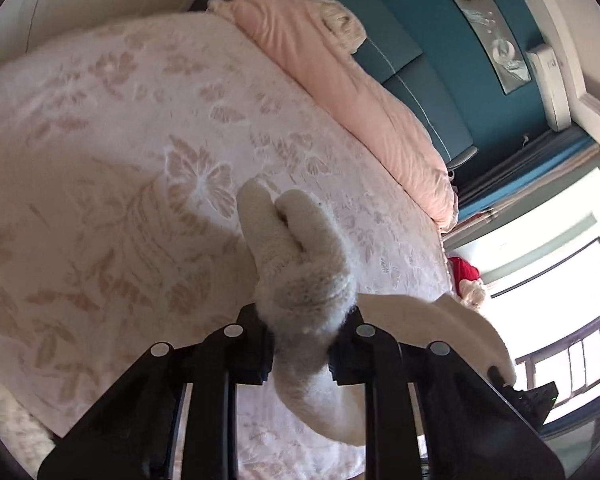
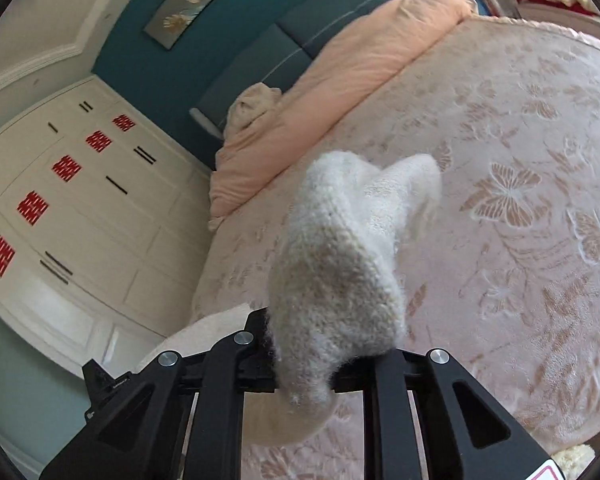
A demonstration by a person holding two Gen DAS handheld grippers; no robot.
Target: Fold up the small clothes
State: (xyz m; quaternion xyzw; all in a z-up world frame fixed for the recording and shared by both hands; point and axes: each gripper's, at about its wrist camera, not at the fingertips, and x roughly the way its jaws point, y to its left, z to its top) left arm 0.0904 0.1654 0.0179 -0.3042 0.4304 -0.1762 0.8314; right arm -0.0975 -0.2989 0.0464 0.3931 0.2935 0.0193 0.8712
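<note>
A cream, fuzzy knitted garment (image 1: 296, 256) hangs in the air above the bed, stretched between both grippers. My left gripper (image 1: 304, 340) is shut on one bunched end, which sticks up past its fingers. My right gripper (image 2: 324, 356) is shut on the other bunched end of the garment (image 2: 340, 248). The left wrist view shows the cloth running right to the other gripper's black body (image 1: 536, 396). In the right wrist view the left gripper's body (image 2: 104, 384) sits at lower left, with cloth sagging below the fingers.
Below lies a bed with a pale pink butterfly-patterned bedspread (image 1: 120, 140) (image 2: 520, 160). A rolled peach duvet (image 1: 340, 80) and a beige bundle (image 2: 252, 104) lie by the teal headboard (image 2: 300, 20). A white wardrobe (image 2: 60, 200) stands beside the bed; a bright window (image 1: 540, 280) is opposite.
</note>
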